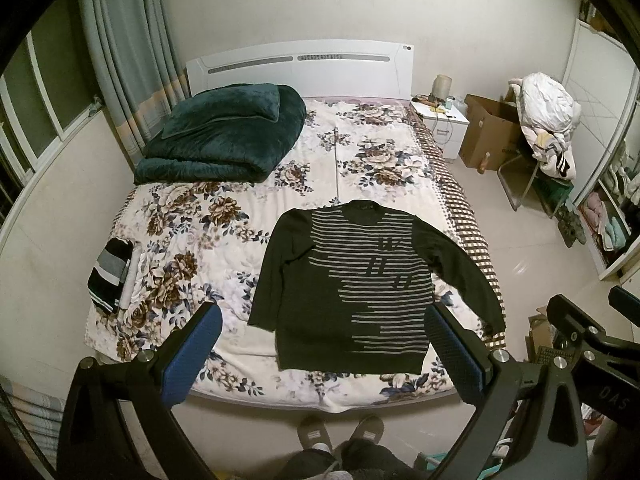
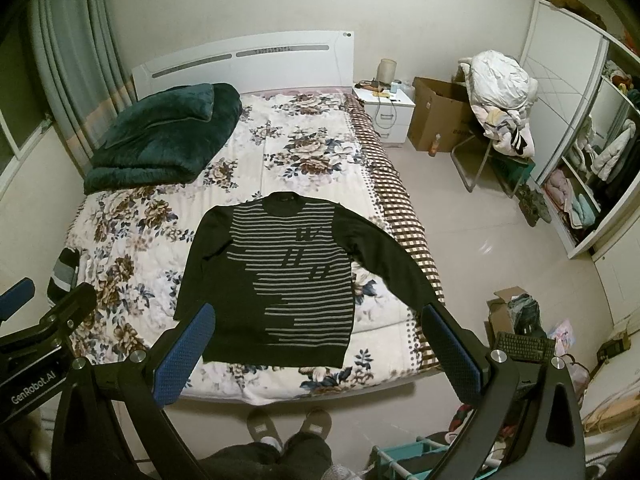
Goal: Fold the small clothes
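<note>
A dark sweater with grey stripes (image 1: 360, 276) lies spread flat, front up, on the near half of the floral bed (image 1: 224, 216); it also shows in the right wrist view (image 2: 280, 272). Its right sleeve reaches the bed's right edge. My left gripper (image 1: 324, 316) is open and empty, held high above the bed's foot. My right gripper (image 2: 316, 318) is open and empty too, beside the left one. A folded striped garment (image 1: 110, 276) lies at the bed's left edge.
A folded dark green blanket (image 1: 224, 136) sits at the head of the bed. A white nightstand (image 1: 440, 120), a cardboard box (image 1: 490, 132) and a chair piled with clothes (image 1: 548, 120) stand to the right. An open wardrobe (image 2: 588, 160) is at far right. My slippered feet (image 2: 288, 424) stand at the bed's foot.
</note>
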